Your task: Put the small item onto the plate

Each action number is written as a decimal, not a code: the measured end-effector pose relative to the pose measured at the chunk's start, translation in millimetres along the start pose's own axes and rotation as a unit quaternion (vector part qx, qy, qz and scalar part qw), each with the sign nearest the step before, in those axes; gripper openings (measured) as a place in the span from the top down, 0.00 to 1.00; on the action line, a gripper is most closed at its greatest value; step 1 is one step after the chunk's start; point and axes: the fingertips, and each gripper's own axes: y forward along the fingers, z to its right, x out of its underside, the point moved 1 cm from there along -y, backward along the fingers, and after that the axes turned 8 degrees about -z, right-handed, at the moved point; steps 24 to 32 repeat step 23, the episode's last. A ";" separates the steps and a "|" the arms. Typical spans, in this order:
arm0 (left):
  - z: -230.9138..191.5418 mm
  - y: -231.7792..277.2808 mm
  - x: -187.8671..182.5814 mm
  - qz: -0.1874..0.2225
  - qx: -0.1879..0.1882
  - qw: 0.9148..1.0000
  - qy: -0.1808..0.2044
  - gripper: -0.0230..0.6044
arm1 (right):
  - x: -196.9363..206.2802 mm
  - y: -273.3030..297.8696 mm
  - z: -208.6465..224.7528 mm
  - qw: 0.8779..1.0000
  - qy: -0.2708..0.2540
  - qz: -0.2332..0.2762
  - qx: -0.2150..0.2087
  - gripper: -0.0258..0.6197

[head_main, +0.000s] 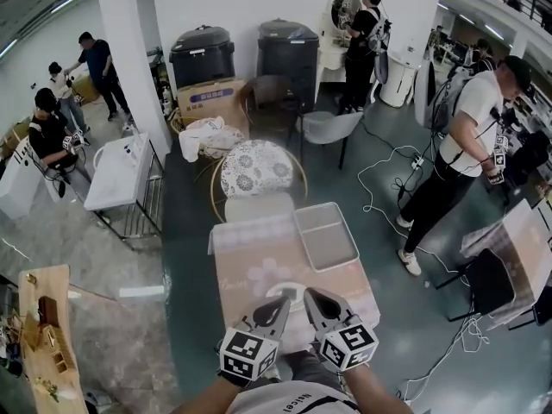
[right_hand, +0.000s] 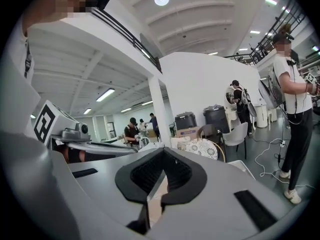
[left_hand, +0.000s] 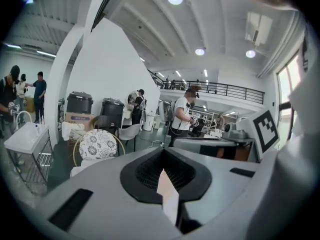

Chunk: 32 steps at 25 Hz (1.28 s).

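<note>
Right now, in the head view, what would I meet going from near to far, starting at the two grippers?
left gripper and right gripper → pink table → grey tray → patterned round chair → cardboard box → black bins

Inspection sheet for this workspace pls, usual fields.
Surface: small square table with pale pink cloth.
Job's things: white round plate, only an arc of rim seen between the grippers; small item not made out.
Clutter: shallow grey rectangular tray, far right of the table.
Grippers: left gripper and right gripper both shut, empty, over the near edge.
Cables: white cable looped on the floor, right of the table.
Surroundings: chair with round patterned cushion behind the table; people standing around.
</note>
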 end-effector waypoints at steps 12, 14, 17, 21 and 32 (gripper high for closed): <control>-5.2 -22.6 -13.5 0.035 -0.013 0.999 -0.002 0.96 | -14.3 -2.8 -20.7 1.000 -0.025 0.014 -0.005 0.94; -5.5 -24.6 -12.8 0.037 -0.014 0.999 -0.002 0.96 | -13.8 -3.7 -22.2 1.000 -0.026 0.015 -0.005 0.94; -5.9 -23.2 -10.6 0.035 -0.014 0.999 -0.004 0.96 | -11.8 -3.5 -21.2 1.000 -0.026 0.014 -0.004 0.94; -7.4 -19.0 -9.5 0.033 -0.013 0.999 -0.005 0.96 | -11.0 -0.8 -18.2 1.000 -0.027 0.012 -0.003 0.94; -9.0 -17.0 -10.8 0.034 -0.013 0.999 -0.005 0.96 | -12.1 1.0 -16.6 1.000 -0.028 0.012 -0.003 0.94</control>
